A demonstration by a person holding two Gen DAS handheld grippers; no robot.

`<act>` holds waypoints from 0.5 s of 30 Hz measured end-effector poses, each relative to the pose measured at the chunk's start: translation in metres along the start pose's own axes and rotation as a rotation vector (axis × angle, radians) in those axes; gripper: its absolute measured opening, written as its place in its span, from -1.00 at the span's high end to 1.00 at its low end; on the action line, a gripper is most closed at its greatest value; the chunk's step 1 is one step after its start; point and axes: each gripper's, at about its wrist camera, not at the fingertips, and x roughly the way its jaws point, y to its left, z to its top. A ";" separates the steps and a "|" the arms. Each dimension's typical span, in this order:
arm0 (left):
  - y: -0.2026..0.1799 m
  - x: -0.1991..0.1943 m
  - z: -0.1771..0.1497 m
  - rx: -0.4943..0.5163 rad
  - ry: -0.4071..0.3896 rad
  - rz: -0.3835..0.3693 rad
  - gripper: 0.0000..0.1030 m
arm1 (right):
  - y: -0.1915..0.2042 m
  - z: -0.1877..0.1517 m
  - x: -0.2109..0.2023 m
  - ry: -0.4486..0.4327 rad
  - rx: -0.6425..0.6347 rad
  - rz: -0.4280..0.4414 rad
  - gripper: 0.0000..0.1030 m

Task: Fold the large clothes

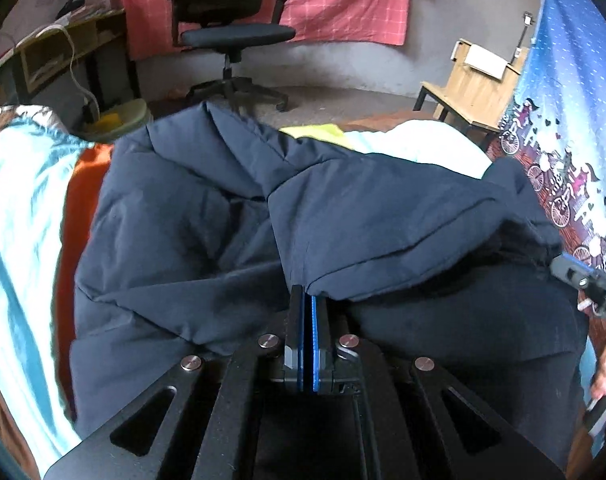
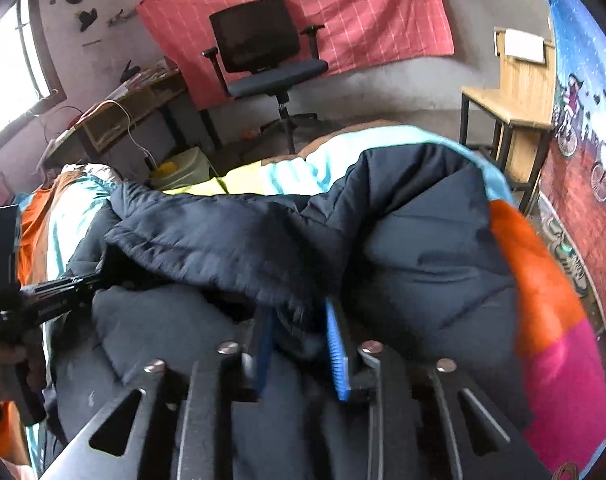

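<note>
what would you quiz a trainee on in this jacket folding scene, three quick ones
1. True or false: the left tool has its jaws wide apart.
2. What lies between the fingers of the right tool? A) fabric of the dark jacket B) a white towel C) nothing
3. Which piece of furniture stands in front of the red checked cloth on the wall?

Key: 1 false, its jaws are together. 2 A. 3 the office chair.
</note>
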 end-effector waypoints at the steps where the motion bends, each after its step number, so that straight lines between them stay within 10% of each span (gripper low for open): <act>1: -0.001 -0.001 0.000 0.014 -0.005 0.003 0.98 | -0.002 0.000 -0.008 -0.010 0.004 0.007 0.29; 7: -0.007 0.005 -0.004 0.034 0.004 0.022 0.98 | -0.013 0.028 -0.033 -0.145 0.116 0.037 0.08; 15: 0.004 -0.029 0.012 -0.039 -0.006 -0.085 0.90 | 0.024 0.072 0.048 0.022 0.039 0.112 0.08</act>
